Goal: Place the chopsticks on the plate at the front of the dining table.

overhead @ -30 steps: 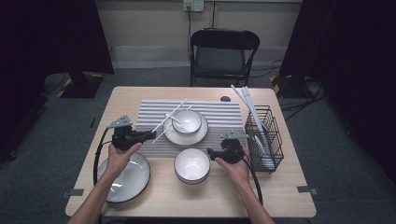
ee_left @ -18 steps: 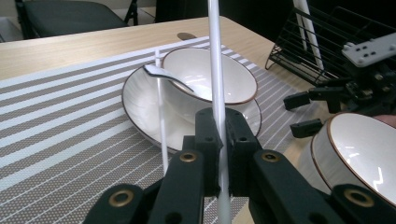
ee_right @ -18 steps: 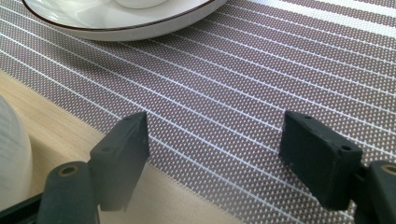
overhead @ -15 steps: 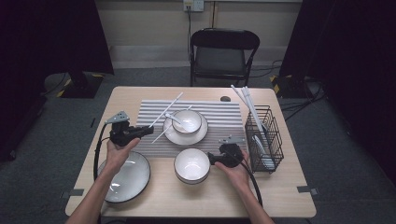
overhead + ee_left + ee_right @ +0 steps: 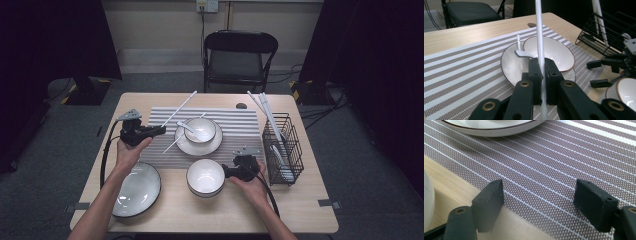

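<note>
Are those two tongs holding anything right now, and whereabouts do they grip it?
The left tongs are shut on a white chopstick, gripping it toward its lower end, most of its length sticking up beyond. The right tongs are open and hold nothing.

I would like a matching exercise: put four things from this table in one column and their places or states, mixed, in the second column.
Things:
1. white chopstick
2. spoon
3. wire basket
4. right hand-held gripper

Places or states:
a. open, over the edge of the striped mat
b. at the table's right edge
c. clamped in the left hand-held gripper
d. lying in the bowl on the saucer

Pairs: 1-c, 2-d, 3-b, 4-a
</note>
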`<state>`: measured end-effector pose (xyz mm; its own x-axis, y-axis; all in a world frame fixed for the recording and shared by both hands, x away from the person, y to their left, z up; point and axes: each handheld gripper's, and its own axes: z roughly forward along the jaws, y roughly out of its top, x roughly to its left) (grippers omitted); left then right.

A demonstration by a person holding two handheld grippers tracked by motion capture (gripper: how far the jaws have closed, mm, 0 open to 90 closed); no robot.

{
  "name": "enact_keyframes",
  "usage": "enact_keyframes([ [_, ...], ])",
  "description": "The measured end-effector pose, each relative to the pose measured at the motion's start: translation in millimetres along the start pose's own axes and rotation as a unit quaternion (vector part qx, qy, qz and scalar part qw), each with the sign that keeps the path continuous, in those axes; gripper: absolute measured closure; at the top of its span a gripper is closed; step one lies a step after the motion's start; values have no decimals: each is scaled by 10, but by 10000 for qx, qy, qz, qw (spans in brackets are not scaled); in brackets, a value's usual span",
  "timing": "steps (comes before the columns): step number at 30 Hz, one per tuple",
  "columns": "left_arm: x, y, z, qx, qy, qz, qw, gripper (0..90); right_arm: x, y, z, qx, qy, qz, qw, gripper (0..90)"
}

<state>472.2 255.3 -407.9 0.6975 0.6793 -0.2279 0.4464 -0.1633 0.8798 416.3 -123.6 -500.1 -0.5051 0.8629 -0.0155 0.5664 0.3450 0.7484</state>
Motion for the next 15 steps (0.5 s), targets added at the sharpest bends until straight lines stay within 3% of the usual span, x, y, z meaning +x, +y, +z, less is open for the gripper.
enact_keyframes([
  [2,38,2,28,-37,14,-45,10000,860,0,0,0,1,0,0,10000,232],
  [15,283,-148,287,271,185,-294,9990,860,0,0,0,4,1,5,10000,232],
])
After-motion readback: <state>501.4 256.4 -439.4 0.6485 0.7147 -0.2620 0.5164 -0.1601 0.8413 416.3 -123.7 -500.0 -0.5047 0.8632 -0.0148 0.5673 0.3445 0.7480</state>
